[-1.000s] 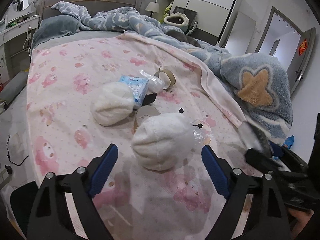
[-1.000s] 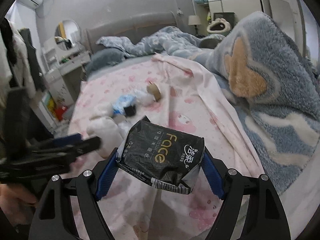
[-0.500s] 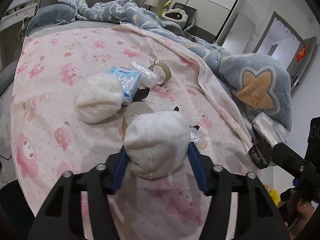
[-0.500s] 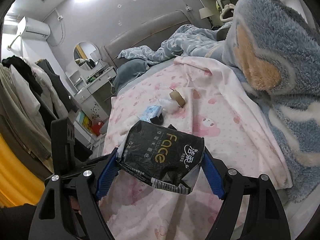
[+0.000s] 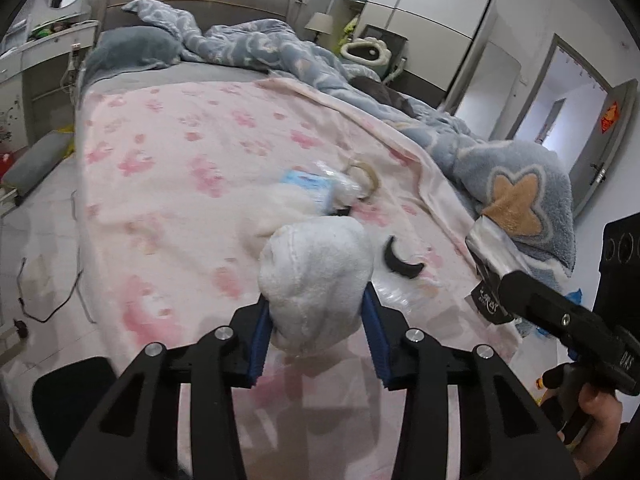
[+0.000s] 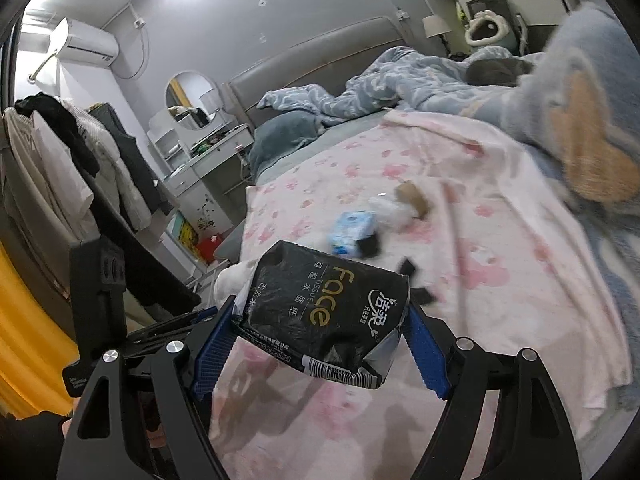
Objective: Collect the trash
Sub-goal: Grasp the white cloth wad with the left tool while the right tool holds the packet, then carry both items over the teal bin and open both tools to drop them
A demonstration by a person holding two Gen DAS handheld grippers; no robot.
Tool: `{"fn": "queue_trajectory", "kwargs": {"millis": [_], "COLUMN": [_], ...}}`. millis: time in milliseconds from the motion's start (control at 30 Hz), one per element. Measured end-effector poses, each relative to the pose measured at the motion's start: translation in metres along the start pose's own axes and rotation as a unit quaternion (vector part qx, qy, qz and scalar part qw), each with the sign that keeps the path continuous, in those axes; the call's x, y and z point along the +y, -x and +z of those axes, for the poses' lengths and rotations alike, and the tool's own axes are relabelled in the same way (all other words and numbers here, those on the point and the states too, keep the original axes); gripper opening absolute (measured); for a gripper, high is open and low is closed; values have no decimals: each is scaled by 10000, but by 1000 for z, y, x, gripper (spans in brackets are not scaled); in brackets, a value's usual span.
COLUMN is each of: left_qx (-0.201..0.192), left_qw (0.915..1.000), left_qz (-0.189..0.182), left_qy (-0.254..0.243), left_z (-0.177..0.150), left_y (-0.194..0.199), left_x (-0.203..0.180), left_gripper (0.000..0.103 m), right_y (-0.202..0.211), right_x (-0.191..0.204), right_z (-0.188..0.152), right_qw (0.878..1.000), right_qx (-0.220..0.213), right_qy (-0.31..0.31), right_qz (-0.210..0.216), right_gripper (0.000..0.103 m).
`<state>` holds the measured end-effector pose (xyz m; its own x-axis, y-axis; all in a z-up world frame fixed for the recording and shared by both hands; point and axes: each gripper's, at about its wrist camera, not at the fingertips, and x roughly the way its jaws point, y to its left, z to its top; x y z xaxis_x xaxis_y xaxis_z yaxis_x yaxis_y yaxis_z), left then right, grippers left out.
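Observation:
A white fluffy ball hangs just above the pink blanket, and my left gripper is closing on it, both blue pads pressing its sides. My right gripper is shut on a black tissue pack with gold lettering; the pack's silver end also shows at the right of the left wrist view. On the blanket lie a second white ball, a blue tissue packet, a crumpled clear wrapper, a cardboard ring and a black crescent piece.
A blue fleece blanket is heaped along the bed's right side, up to the grey headboard. Left of the bed stand a dressing table with a mirror and hanging clothes. A cable lies on the floor.
The left jaws have closed around the near white ball and lifted it off the blanket. The right gripper, still holding the black pack, has swung so its view turns toward the room's left side.

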<state>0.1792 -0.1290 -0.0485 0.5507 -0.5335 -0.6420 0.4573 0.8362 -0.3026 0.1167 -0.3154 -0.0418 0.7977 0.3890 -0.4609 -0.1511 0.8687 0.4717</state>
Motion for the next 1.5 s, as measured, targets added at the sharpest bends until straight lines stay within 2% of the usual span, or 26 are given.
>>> {"fn": "queue_trajectory", "kwargs": {"millis": [267,600,900,1233,1300,1433,1500], "left_qx": [-42,365,1121,1979,2075,2182,2151], "left_qw": [9988,9891,9730,9499,9479,9463,9466], "left_qz": [416,1155,1501,1407,1381,1355,1387], "left_qy": [244,840,1347,1966,1986,1962,1963], "left_z": [-7,-31,-65,-104,-108,-113,-112], "left_y": [32,48,51,51,51,58,66], "left_x": [59,144,208,253,254,256,258], "left_gripper": [45,45,45,48,51,70,73], "right_y": [-42,-87,-123,-153,-159,-172,-178], "right_x": [57,118,168,200,205,213,215], "right_z": [0,-9,-26,-44,-49,-61,-66], "right_qw": [9985,9935,9859,9780,9762,9725,9712], "right_qx": [248,593,962,1318,1403,1582,1664], "right_qy": [327,689,972,1178,1219,1312,1334], "right_qz": [351,684,965,1109,1122,1092,1061], "right_gripper": [80,80,80,80,80,80,80]}}
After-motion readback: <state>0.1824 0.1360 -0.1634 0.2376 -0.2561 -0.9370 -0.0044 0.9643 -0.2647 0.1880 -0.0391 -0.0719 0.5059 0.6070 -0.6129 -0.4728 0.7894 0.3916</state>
